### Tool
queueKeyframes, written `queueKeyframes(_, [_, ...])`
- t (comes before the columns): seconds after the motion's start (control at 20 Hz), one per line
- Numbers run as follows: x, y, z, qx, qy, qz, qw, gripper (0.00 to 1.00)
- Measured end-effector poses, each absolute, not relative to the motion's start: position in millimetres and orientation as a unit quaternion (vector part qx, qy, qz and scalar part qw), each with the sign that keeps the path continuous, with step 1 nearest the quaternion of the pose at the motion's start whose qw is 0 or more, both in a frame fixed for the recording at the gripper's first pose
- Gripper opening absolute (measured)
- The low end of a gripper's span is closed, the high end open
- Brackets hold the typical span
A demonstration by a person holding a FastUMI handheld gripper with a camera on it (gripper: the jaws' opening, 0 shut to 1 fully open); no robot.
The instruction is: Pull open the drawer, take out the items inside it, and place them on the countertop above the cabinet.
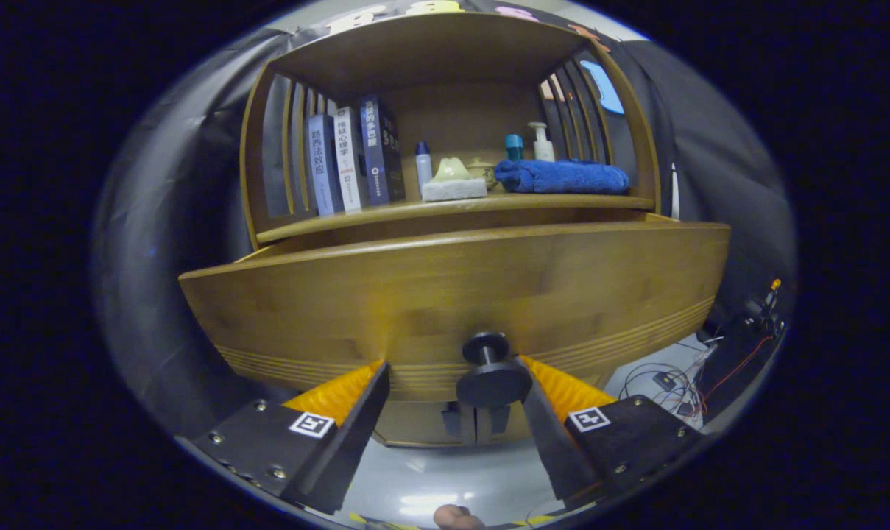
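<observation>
The gripper (452, 375) has its fingers spread, the drawer knob (492, 377) between them against the right finger. The drawer (445, 294) looks pulled partly out; a straight, level pull should finish it. Above, books (356, 158) and a blue towel (561, 177) crowd the countertop (452, 207).

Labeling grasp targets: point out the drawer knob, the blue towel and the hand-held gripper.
drawer knob (493, 381): gripper view, on its round front face.
blue towel (562, 177): gripper view, middle of the folded stack.
hand-held gripper (456, 379): gripper view, midway between its open fingertips.
</observation>
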State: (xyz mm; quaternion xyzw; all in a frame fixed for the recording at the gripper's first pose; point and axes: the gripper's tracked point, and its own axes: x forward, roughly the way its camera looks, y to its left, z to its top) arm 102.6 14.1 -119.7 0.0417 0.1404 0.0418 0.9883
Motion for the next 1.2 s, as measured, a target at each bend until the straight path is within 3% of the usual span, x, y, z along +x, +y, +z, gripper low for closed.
queueKeyframes(1.2, [160.0,20.9,-115.8,0.040,0.121,0.044,0.991,0.99])
